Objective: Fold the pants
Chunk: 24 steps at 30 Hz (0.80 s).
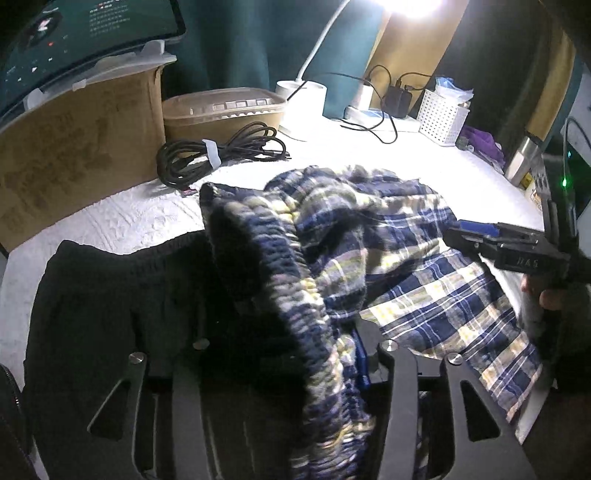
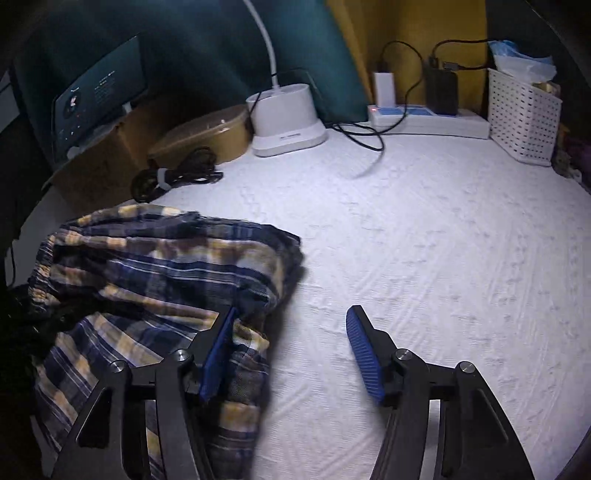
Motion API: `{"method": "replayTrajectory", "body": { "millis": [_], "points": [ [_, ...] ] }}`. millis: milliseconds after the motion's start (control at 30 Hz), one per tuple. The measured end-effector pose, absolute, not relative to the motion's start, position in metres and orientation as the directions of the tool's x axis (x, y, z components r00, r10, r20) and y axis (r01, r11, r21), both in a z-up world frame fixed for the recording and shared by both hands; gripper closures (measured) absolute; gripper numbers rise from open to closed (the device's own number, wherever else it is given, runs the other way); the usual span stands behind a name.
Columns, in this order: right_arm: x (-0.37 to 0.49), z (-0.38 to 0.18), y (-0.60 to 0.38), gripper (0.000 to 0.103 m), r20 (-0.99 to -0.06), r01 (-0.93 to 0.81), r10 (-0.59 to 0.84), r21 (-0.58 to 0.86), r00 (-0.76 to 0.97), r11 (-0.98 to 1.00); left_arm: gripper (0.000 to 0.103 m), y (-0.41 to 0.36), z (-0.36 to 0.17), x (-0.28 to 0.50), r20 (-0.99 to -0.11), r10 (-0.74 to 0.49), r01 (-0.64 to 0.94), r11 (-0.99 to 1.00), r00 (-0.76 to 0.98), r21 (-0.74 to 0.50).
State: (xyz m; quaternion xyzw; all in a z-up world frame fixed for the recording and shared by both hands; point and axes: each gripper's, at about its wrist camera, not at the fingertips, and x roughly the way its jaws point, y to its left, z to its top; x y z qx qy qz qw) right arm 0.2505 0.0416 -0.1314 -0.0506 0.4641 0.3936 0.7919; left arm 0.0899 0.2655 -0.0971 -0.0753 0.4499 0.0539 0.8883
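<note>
Blue, yellow and white plaid pants [image 1: 406,280] lie crumpled on the white bedspread [image 2: 443,240]. Their gathered waistband [image 1: 266,236] runs down between the fingers of my left gripper [image 1: 288,343], whose jaws stand apart; the left finger is lost in shadow under the cloth. In the right wrist view the plaid pants [image 2: 155,266] lie at the left. My right gripper [image 2: 291,310] is open over bare bedspread, its left pad [image 2: 218,354] against the pants' edge. The right gripper [image 1: 469,232] also shows above the pants' right side, with a hand [image 1: 554,295] holding it. Black pants [image 1: 110,295] lie flat at the left.
A cardboard box [image 1: 74,155] with a lit screen [image 1: 74,33] on top stands at the back left. Beside it are a coiled black cable [image 1: 218,151] and a lidded brown container [image 1: 221,114]. A lamp base [image 2: 288,118], power strip [image 2: 424,118] and white basket [image 2: 521,118] line the back.
</note>
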Motion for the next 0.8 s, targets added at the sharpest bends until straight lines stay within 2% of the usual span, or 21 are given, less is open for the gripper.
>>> {"method": "replayTrajectory", "body": {
  "millis": [200,300,500,700,800],
  "points": [
    [0.261,-0.134,0.023,0.042,-0.815,-0.638,0.469,0.165,0.341,0.752,0.054,0.267,-0.089,0.083,-0.808,0.088,-0.161,0.987,0.582,-0.009],
    [0.267,-0.124,0.016,0.042,-0.792,-0.615,0.492,0.195,0.361,0.764,0.054,0.273,-0.085,0.084,-0.818,0.078,-0.178,0.984,0.570,-0.030],
    [0.255,-0.098,0.047,0.042,-0.724,-0.708,0.588,0.200,0.359,0.678,0.054,0.268,-0.064,0.093,-0.784,0.045,-0.140,0.989,0.619,-0.053],
    [0.255,-0.125,0.075,0.042,-0.773,-0.725,0.536,0.149,0.338,0.672,0.054,0.278,-0.064,0.102,-0.783,0.051,-0.175,0.982,0.620,-0.074],
    [0.253,-0.126,0.080,0.042,-0.772,-0.732,0.511,0.090,0.377,0.675,0.054,0.279,-0.074,0.103,-0.804,0.066,-0.174,0.984,0.591,-0.047]
  ]
}}
